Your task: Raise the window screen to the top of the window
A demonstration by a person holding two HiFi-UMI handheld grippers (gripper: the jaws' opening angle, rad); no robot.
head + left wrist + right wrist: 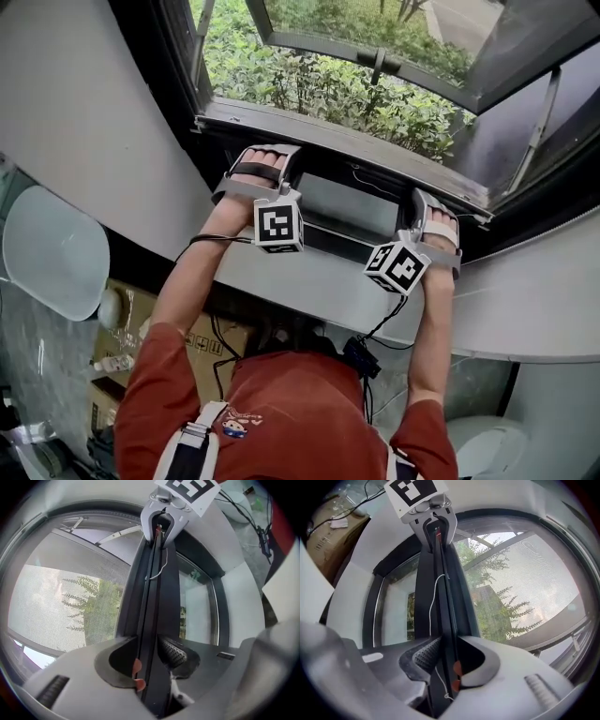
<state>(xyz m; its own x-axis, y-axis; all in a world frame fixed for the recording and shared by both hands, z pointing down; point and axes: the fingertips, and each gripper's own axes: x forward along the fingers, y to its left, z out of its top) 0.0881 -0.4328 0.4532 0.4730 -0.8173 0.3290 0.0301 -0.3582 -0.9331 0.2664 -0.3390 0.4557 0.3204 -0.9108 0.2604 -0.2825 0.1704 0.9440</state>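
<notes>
left gripper (149, 662), right gripper (444, 662), gripping screen bar (157, 604)

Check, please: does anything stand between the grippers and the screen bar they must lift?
Nothing visible does. The screen bar sits between the jaws of the left gripper and the right gripper, both gripping it.

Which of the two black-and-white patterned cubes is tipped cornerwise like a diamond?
The black-and-white marker cube on the right claw, tipped onto a corner. The cube on the left claw sits square to the camera. Both claws grip the dark screen bar.
</notes>
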